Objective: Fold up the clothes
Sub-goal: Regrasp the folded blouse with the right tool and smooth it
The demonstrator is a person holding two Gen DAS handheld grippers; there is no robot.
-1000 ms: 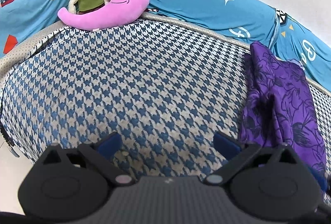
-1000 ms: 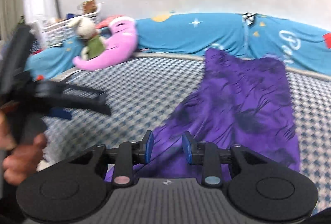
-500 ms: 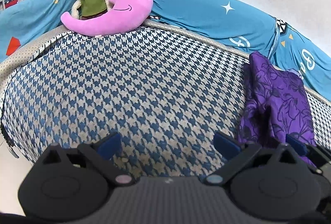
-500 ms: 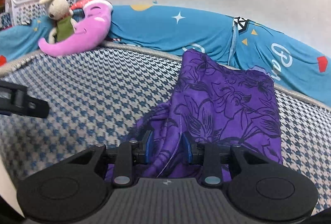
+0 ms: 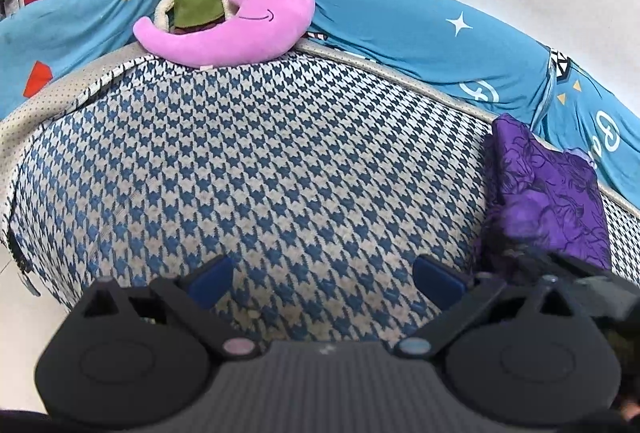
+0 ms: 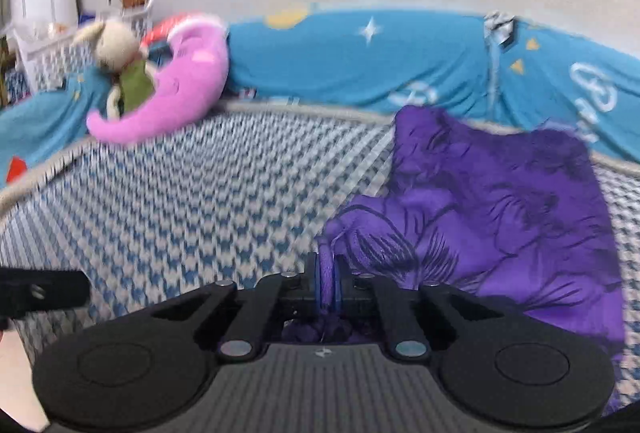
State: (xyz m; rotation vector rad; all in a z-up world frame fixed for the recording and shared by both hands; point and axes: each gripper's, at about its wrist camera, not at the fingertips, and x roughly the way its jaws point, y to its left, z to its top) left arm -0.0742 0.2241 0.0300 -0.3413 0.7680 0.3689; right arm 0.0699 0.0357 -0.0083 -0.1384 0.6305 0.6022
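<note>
The garment (image 6: 500, 209) is purple with dark floral lines. The bed cover (image 5: 260, 169) is blue-and-white houndstooth. The moon pillow (image 5: 240, 29) is pink; the sheet (image 5: 420, 41) is turquoise with stars.

The right claw (image 6: 328, 275), parted a second ago, has clamped on a fold of the purple garment (image 6: 500, 209); cloth bunches between its blue pads, and it now shows beside the left claw (image 5: 324, 275)

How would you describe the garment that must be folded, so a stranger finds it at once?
Look at the houndstooth mattress in front of the blue bedding. On its right side lies the purple garment, its near edge pinched in the right hand-held gripper. It alone is purple with dark floral lines.
</note>
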